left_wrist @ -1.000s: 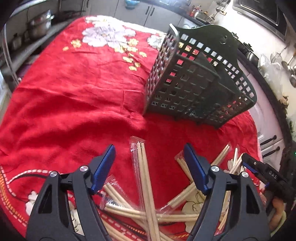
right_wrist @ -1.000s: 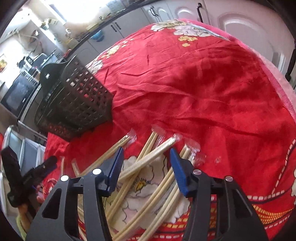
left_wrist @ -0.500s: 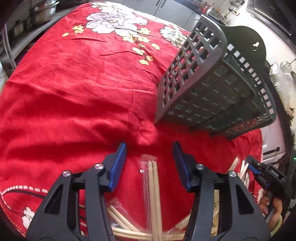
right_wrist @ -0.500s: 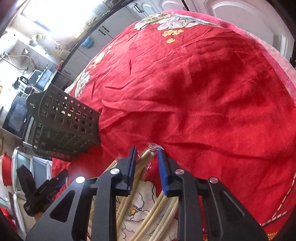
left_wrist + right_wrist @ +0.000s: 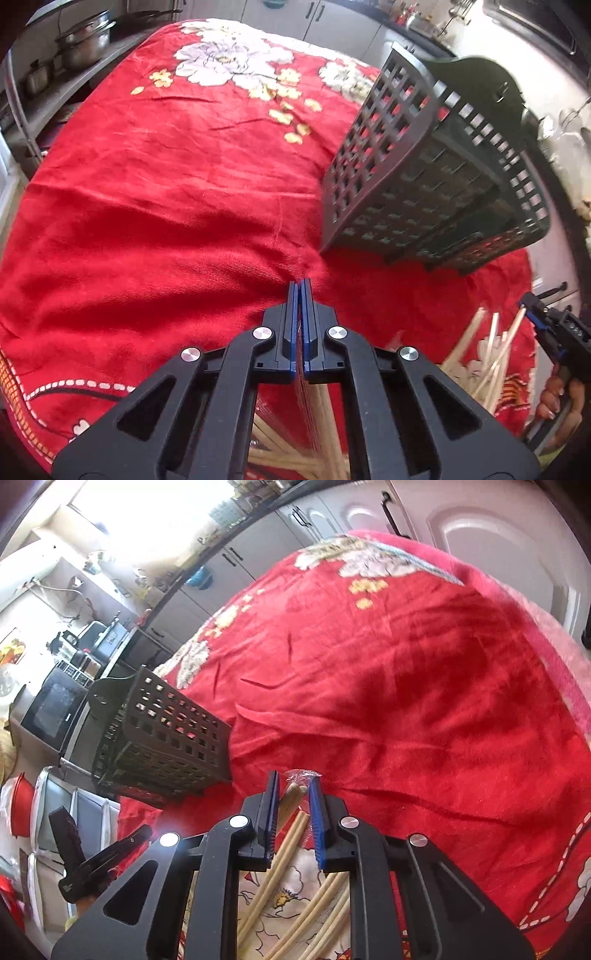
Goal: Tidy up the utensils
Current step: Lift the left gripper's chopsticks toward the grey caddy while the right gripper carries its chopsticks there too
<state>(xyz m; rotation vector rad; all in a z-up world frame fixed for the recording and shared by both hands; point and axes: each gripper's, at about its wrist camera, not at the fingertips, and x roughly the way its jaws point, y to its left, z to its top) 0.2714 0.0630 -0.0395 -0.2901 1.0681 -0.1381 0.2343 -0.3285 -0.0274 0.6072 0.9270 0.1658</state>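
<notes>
A dark perforated plastic basket (image 5: 424, 177) stands on the red flowered cloth, ahead and right of my left gripper; it also shows in the right wrist view (image 5: 162, 746), ahead and left. My left gripper (image 5: 300, 286) is shut on a plastic-wrapped pair of chopsticks (image 5: 317, 410), which hangs below the blue pads. My right gripper (image 5: 293, 786) is shut on another wrapped chopstick pair (image 5: 291, 801), its tip showing between the pads. More wrapped chopsticks (image 5: 325, 904) lie loose on the cloth under both grippers.
The red cloth (image 5: 166, 192) covers the whole table. Loose chopsticks (image 5: 487, 354) lie near the right table edge beside my right gripper (image 5: 554, 328). Kitchen counters, pots (image 5: 81, 44) and a microwave (image 5: 51, 709) surround the table.
Both grippers closed on wrapped chopstick pairs and lifted them from the pile. The left jaws went from wide open to fully closed; the right narrowed onto its pair.
</notes>
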